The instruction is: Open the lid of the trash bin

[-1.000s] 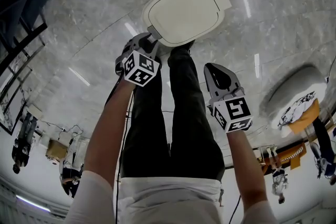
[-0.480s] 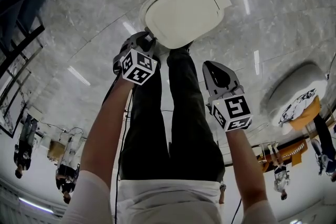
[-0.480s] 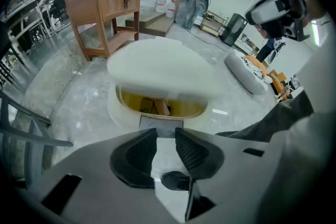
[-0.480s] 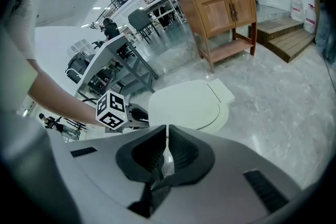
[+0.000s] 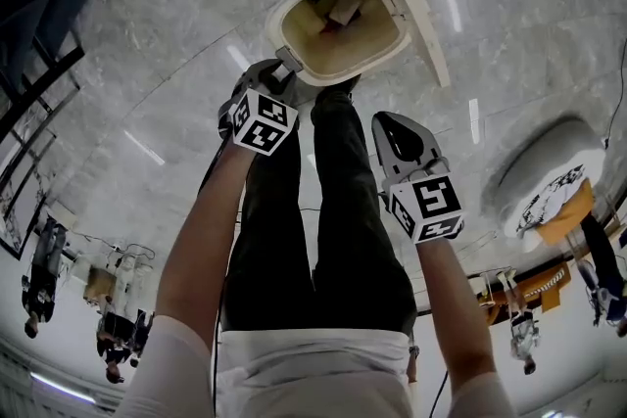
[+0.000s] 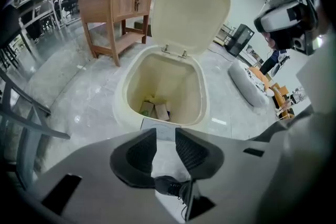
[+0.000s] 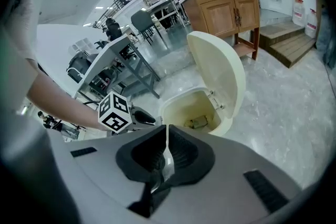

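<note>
The trash bin (image 5: 274, 23) is seen at the upper centre of the head view, on a marble floor (image 5: 147, 64). Its lid (image 5: 423, 10) is stood upright on the hinges at the back rim. Small cartons (image 6: 155, 110) are seen lying at the bottom of the bin. The left claw (image 6: 165, 140) is held just before the bin's front rim, its jaws parted by a narrow gap with nothing gripped. A pale tab (image 6: 157, 130) on the rim is seen just beyond the tips, and a black shoe (image 6: 167, 184) below them. The right claw (image 7: 166, 145) is held lower right in the head view, apart from the bin, its jaws brought together on nothing. A wooden cabinet (image 6: 113, 2) is seen at the upper left of the left gripper view, behind the bin.
</note>
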